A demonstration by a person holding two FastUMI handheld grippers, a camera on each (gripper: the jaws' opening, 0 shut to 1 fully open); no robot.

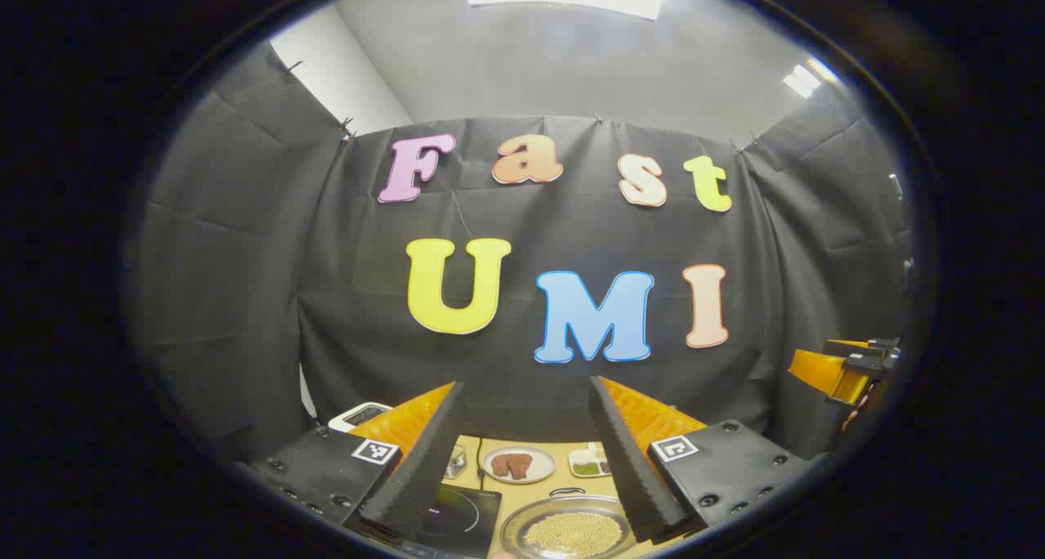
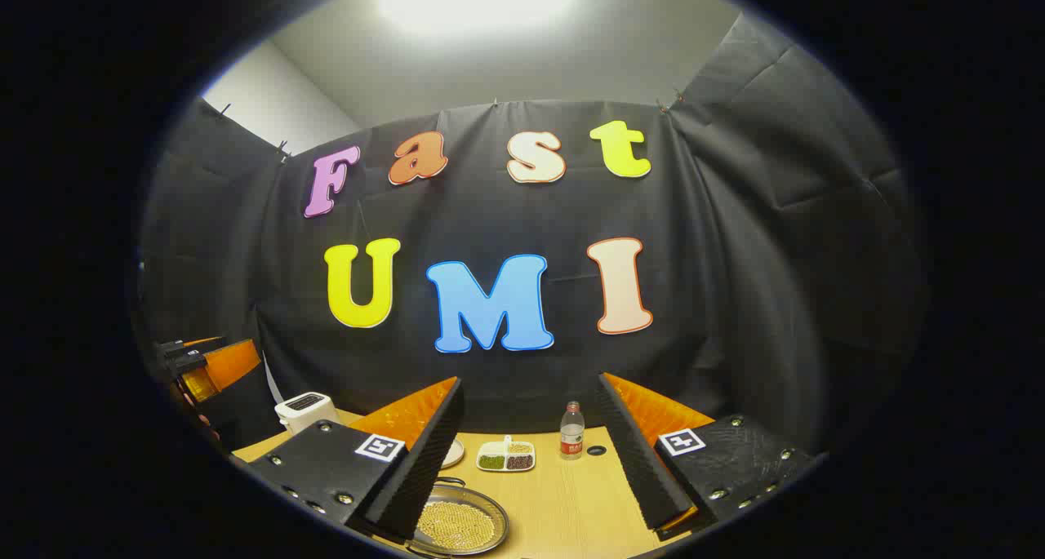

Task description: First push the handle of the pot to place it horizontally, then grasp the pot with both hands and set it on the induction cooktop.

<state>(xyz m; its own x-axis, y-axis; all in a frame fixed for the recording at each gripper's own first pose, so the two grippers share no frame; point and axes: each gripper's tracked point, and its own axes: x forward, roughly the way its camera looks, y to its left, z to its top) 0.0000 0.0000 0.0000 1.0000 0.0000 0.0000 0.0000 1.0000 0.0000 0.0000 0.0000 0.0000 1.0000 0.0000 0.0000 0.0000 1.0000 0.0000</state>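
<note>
In the left gripper view, the left hand-held gripper (image 1: 526, 453) sits at the bottom centre with its two fingers spread wide, holding nothing and touching nothing. Between and below them, at the bottom edge of the frame, lies the pot (image 1: 567, 530), a shallow round metal vessel filled with small yellowish beans, resting on the wooden counter (image 1: 563, 481). Just left of the pot, partly behind the left finger, is the dark induction cooktop (image 1: 457, 514). Farther up the counter are a round plate (image 1: 518, 464) with brown pieces on it and, to its right, a small divided dish (image 1: 589, 463). A white appliance (image 1: 359, 414) peeks out at the lower left. At the right edge of the frame the right hand-held gripper (image 1: 849, 370) shows.

In the right gripper view, that gripper (image 2: 531, 453) is likewise spread wide at the bottom centre, gripping nothing. The pot (image 2: 461, 526) lies at the bottom, partly behind its left finger. Beyond it on the counter (image 2: 571, 502) stand the divided dish (image 2: 506, 456) and a clear bottle (image 2: 572, 431), with the white appliance (image 2: 306, 410) at the lower left.
</note>
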